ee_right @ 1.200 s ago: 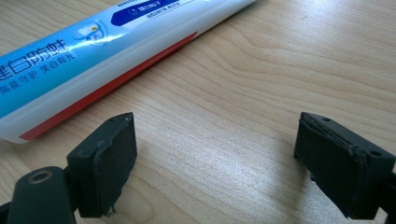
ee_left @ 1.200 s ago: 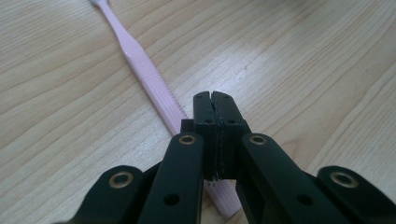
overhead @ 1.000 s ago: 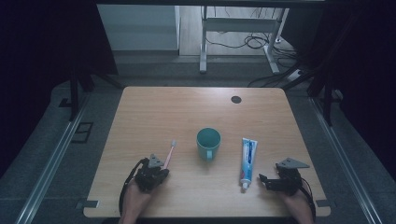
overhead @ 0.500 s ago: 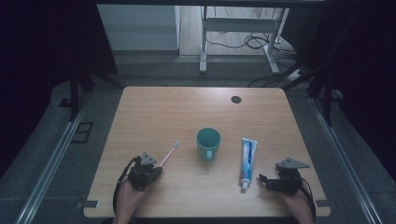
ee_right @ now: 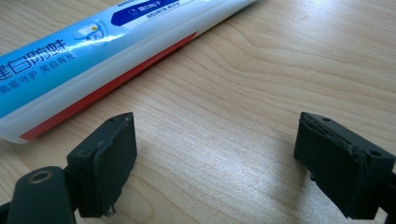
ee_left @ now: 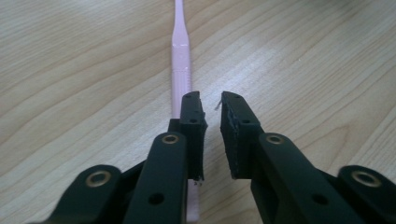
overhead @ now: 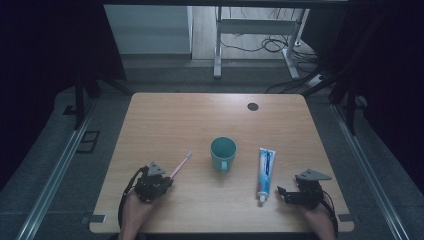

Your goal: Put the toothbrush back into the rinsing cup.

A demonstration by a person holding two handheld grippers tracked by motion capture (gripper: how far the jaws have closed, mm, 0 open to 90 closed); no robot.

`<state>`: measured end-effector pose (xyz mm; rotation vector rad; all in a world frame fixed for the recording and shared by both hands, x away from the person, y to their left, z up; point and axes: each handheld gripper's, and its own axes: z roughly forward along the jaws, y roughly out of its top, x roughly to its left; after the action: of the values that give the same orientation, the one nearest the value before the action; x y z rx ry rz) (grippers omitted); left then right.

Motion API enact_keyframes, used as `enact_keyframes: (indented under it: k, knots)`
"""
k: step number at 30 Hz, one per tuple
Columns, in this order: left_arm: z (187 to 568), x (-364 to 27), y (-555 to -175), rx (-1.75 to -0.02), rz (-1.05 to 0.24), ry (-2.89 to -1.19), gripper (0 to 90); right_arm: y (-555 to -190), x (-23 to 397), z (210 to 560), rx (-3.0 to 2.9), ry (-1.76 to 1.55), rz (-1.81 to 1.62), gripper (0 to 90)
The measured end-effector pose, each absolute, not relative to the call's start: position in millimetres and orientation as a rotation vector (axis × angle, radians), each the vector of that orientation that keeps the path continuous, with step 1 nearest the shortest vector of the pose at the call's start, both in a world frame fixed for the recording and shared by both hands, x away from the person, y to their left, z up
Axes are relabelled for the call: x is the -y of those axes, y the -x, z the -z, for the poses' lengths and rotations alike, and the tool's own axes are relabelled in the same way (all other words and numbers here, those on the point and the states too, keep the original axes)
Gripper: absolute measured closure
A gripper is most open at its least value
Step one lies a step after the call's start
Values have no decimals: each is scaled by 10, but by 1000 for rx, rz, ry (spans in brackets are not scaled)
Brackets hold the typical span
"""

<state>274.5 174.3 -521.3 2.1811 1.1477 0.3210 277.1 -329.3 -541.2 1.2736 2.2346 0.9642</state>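
High view: we count one pink toothbrush [overhead: 181,164], one teal mug [overhead: 223,152], one toothpaste tube [overhead: 265,169], two grippers, all on one wooden table [overhead: 165,115]. The left gripper [overhead: 161,182] sits at the toothbrush's handle end, bristles pointing away toward the mug. The right gripper [overhead: 284,193] is just beside the tube's cap end, not touching. One dark round spot [overhead: 252,106] lies far from both.

Left gripper view: we see the left gripper [ee_left: 213,133] with a narrow gap between the jaws, which have just been opening. Nothing is between the pads; the toothbrush [ee_left: 180,60] lies on the table under the left-hand jaw and runs straight ahead past the tips. Released.

Right gripper view: right gripper [ee_right: 233,158] jaws wide apart, bare table [ee_right: 261,79] between them, grasping nothing. The tube [ee_right: 88,51] lies beyond the left-hand jaw, blue and white with a red stripe, printed with Chinese characters; brand too cropped to read.
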Motion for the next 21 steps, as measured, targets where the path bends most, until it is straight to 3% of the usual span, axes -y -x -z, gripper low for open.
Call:
enact_keyframes:
  k: [15,21]
  knots:
    - [5128,-1792,-2833,-1148,-274,-2241,506,-2769,3291,5412,-2235,-1276,-962,128]
    - [5113,-1749,-2904,-1140,-261,-2311,445,-2769,3291,5411,-2235,-1276,-962,128]
